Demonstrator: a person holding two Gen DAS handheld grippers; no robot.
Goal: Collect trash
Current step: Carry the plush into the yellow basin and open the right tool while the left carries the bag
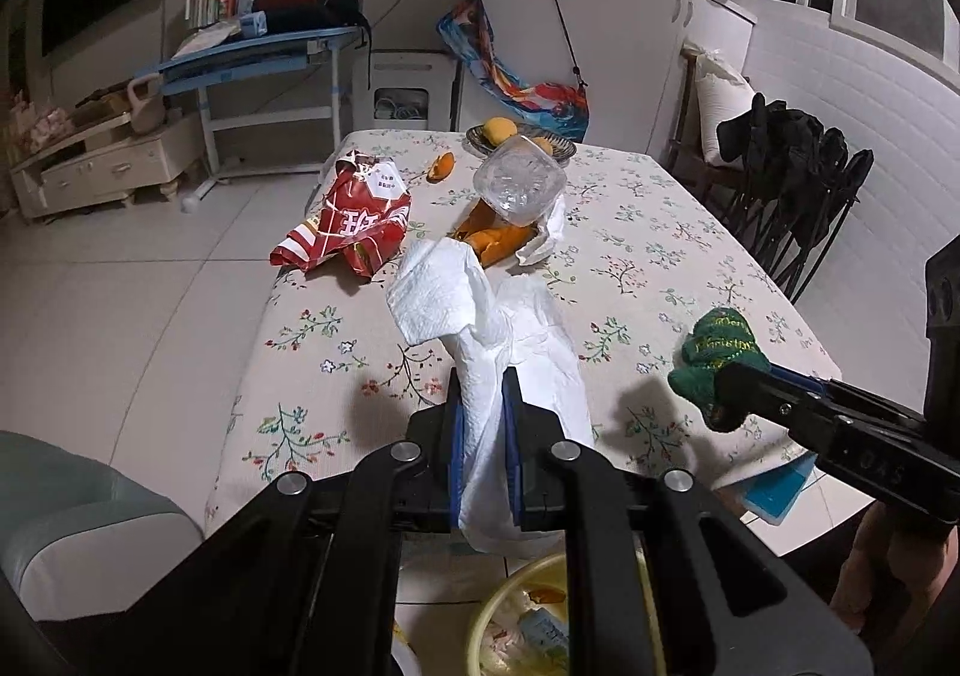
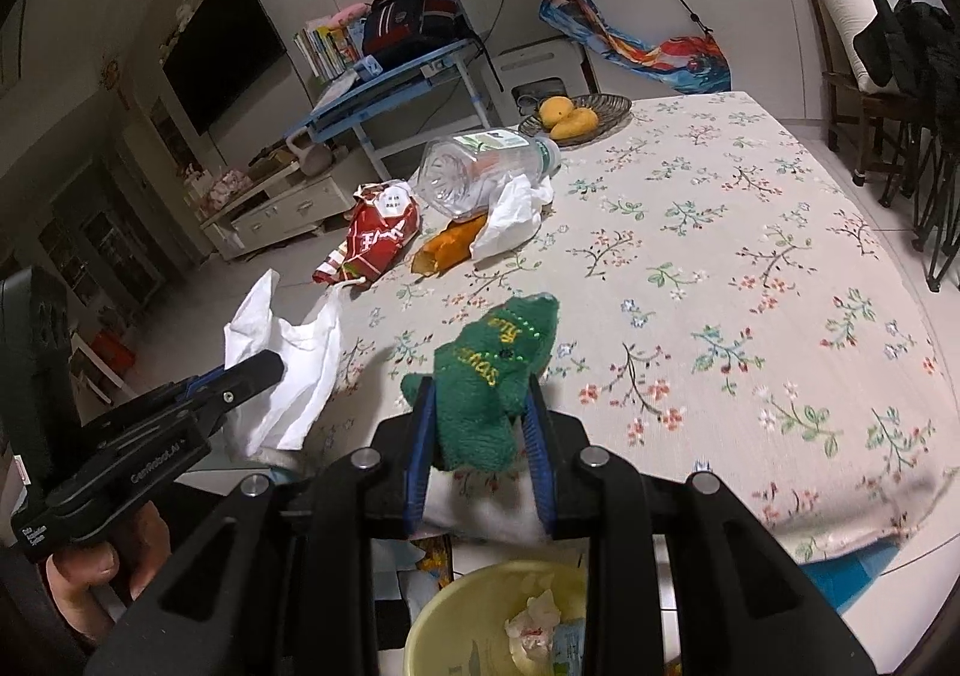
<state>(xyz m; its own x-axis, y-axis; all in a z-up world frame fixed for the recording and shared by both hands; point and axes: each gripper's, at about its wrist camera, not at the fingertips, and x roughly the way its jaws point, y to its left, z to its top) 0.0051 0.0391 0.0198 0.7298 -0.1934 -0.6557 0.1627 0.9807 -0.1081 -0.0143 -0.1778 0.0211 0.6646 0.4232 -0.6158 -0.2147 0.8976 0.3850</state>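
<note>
My left gripper (image 1: 485, 385) is shut on a crumpled white paper towel (image 1: 480, 328) at the table's near edge; the towel also shows in the right wrist view (image 2: 282, 370). My right gripper (image 2: 480, 406) is shut on a green Christmas sock (image 2: 495, 370), also seen in the left wrist view (image 1: 717, 352). Both are held over a yellow trash bin (image 2: 474, 610) on the floor, with tissue in it. On the table lie a red snack bag (image 1: 348, 220), an empty clear plastic bottle (image 1: 519, 181), an orange wrapper (image 1: 498, 241) and more white tissue (image 2: 510, 214).
The floral-cloth table (image 2: 750, 286) carries a dark dish with mangoes (image 2: 573, 118) at its far end. A blue desk (image 1: 264, 58) stands behind, black folding chairs (image 1: 798, 184) to the right, a pale seat (image 1: 78, 532) at the near left.
</note>
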